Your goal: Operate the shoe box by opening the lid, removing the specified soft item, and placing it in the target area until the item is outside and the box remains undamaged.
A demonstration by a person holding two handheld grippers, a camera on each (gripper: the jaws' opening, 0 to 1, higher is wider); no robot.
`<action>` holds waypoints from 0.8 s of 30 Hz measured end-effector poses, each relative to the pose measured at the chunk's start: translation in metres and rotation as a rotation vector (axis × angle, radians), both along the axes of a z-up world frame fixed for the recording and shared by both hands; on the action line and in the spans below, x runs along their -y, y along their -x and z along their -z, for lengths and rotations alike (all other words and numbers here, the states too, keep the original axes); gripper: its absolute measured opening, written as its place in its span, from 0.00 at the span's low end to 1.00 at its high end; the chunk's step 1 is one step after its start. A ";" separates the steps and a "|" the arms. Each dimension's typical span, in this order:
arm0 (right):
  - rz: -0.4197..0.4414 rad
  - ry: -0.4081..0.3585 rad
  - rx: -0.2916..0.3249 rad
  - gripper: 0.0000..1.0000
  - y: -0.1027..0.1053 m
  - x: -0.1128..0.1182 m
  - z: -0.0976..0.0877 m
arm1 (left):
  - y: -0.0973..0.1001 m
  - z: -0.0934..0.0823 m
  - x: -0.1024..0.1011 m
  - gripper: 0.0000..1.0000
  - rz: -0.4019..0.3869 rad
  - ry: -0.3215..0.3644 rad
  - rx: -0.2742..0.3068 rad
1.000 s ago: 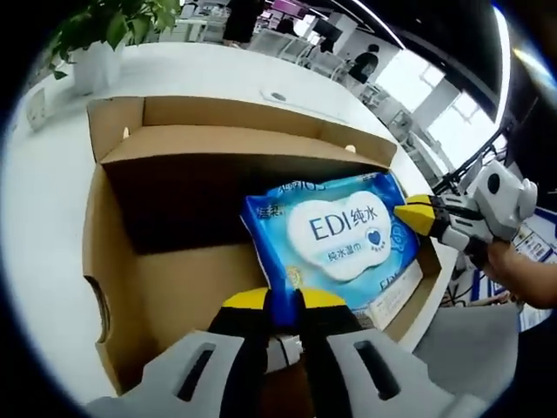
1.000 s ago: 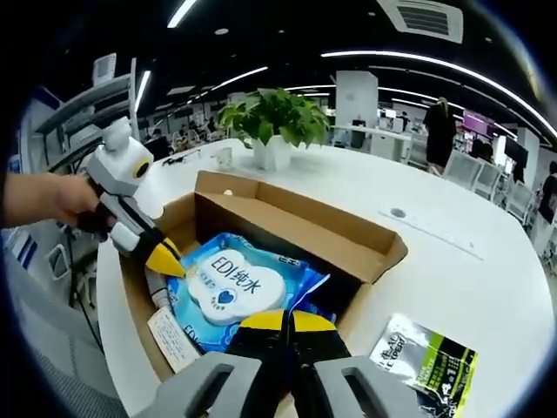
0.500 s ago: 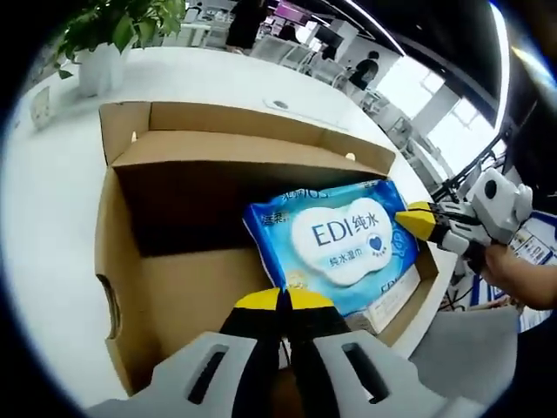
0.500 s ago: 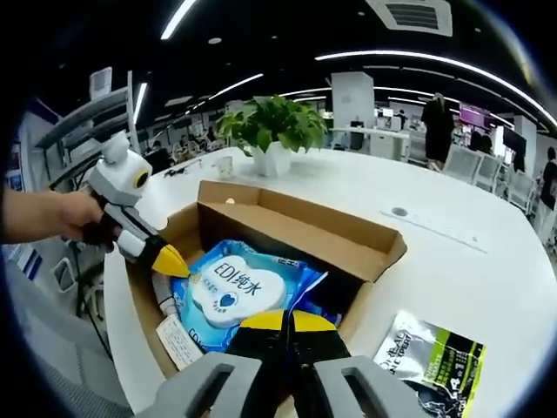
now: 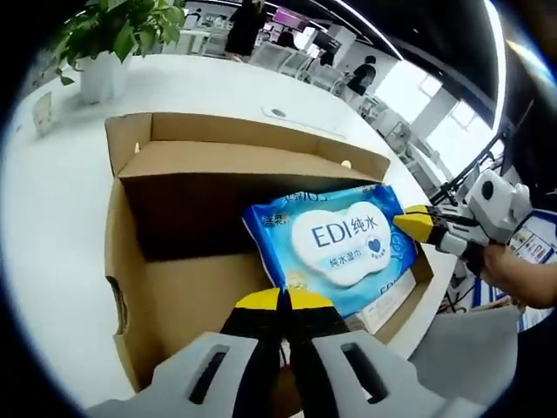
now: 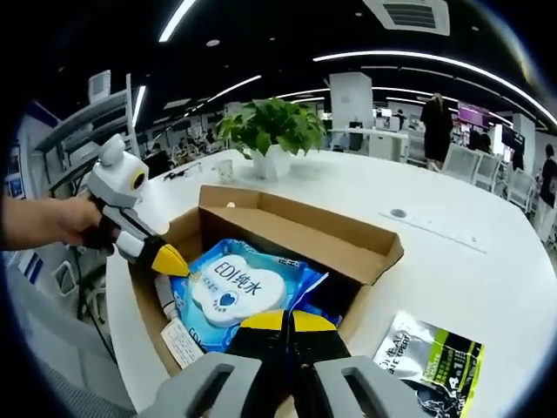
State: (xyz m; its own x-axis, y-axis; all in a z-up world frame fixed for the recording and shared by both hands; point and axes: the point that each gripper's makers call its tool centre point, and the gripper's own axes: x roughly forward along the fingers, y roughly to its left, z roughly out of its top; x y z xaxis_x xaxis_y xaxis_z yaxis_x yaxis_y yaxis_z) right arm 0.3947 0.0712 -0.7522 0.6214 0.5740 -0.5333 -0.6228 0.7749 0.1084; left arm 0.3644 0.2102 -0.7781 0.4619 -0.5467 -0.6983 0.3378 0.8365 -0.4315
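My left gripper (image 6: 165, 259) is clenched on one edge of the blue wipes pack (image 6: 239, 292), which sits tilted in the open cardboard box (image 6: 300, 233) on the white table (image 6: 452, 261). My right gripper (image 6: 283, 320) pinches its opposite edge; a green-and-black packet (image 6: 431, 364) lies beside the box

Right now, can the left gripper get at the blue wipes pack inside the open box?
Probably yes: it seems to have it already. The left gripper is shut on the near edge of the blue wipes pack, the box has its lid open, and the right gripper grips the opposite edge without blocking.
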 end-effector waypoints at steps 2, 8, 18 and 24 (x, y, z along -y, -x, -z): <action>0.001 -0.005 0.000 0.00 0.000 0.001 -0.002 | -0.001 -0.002 0.000 0.00 -0.002 0.003 0.007; 0.006 -0.016 0.000 0.00 0.001 0.005 -0.010 | 0.000 -0.013 0.003 0.00 0.003 0.009 0.035; 0.010 -0.042 0.005 0.00 0.006 0.008 -0.021 | 0.004 -0.027 0.006 0.00 0.004 0.024 0.061; 0.015 -0.053 0.010 0.00 0.007 0.013 -0.029 | 0.005 -0.037 0.010 0.00 0.005 0.031 0.073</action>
